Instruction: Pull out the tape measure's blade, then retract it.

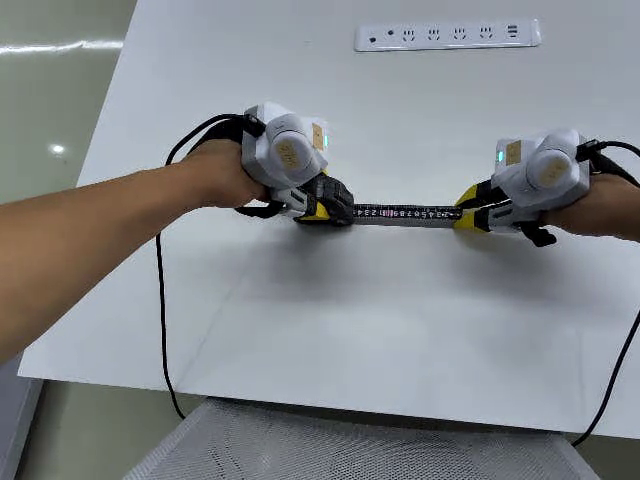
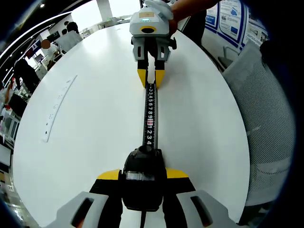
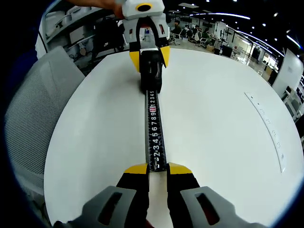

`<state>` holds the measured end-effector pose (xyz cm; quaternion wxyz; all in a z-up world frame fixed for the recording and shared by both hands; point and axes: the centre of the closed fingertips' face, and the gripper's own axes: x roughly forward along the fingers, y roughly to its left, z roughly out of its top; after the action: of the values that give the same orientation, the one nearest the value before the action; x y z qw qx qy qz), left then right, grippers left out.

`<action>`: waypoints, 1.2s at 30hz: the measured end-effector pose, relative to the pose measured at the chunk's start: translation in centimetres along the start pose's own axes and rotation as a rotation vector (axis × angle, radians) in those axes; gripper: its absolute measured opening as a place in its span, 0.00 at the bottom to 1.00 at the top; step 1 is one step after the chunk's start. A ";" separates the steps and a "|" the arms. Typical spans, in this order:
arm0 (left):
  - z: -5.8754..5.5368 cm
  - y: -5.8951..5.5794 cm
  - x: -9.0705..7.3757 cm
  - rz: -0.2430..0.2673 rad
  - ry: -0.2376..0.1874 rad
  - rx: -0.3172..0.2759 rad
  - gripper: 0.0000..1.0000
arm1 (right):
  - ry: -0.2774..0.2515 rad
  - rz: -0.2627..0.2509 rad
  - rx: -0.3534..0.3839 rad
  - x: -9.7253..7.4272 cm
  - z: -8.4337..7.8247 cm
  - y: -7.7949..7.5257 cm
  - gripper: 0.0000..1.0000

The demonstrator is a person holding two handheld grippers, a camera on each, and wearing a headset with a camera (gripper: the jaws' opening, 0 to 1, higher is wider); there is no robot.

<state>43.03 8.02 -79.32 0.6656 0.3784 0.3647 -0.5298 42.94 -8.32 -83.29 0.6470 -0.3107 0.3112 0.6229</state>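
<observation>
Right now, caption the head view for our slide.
Left gripper clamps the black tape measure case; right gripper holds its numbered blade extended.

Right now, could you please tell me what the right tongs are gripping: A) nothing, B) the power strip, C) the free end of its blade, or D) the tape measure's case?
C: the right tongs are shut on the tip of the blade, which runs to the case held in the left tongs.

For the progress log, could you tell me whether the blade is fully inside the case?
No, numbered blade stretches from the case held by the left gripper to the right gripper.
</observation>
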 end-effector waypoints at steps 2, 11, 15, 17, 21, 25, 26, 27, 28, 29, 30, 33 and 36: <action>0.0 0.0 0.0 0.000 0.001 0.001 0.29 | 0.005 0.000 0.003 -0.3 -0.3 0.0 0.09; 0.0 0.0 0.1 -0.001 0.004 -0.002 0.29 | 0.022 -0.006 0.013 -1.3 -1.9 0.1 0.09; 0.0 0.0 0.0 -0.001 0.004 -0.002 0.29 | 0.026 -0.009 0.015 -1.7 -2.4 0.1 0.09; 0.1 0.0 0.0 -0.002 0.004 -0.004 0.29 | 0.035 -0.012 0.013 -2.0 -2.8 0.1 0.09; 0.1 0.0 0.0 -0.003 0.005 -0.004 0.29 | 0.045 -0.012 0.016 -2.6 -3.6 0.2 0.09; 0.1 -0.1 0.0 -0.004 0.006 -0.005 0.29 | 0.050 -0.014 0.021 -3.1 -4.1 0.3 0.09; 0.1 -0.1 0.0 -0.004 0.007 -0.006 0.29 | 0.052 -0.015 0.020 -3.3 -4.2 0.3 0.09; 0.1 -0.1 0.0 -0.004 0.007 -0.005 0.29 | 0.053 -0.016 0.024 -3.4 -4.4 0.3 0.09; 0.1 -0.1 0.0 -0.004 0.007 -0.004 0.29 | 0.056 -0.017 0.028 -3.7 -4.6 0.3 0.09; 0.1 -0.1 0.0 -0.004 0.008 -0.003 0.29 | 0.056 -0.018 0.026 -3.8 -4.7 0.3 0.09; 0.1 -0.1 0.0 -0.004 0.008 -0.003 0.29 | 0.060 -0.019 0.030 -4.0 -4.9 0.3 0.09; 0.1 -0.1 0.0 -0.004 0.007 -0.004 0.29 | 0.064 -0.025 0.036 -4.5 -5.4 0.2 0.09; 0.1 -0.1 0.0 -0.004 0.008 -0.003 0.29 | 0.071 -0.030 0.041 -4.9 -5.9 -0.1 0.09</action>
<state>42.90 7.92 -79.28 0.6636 0.3787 0.3690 -0.5292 42.81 -16.03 -83.04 0.6510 -0.3240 0.3420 0.5952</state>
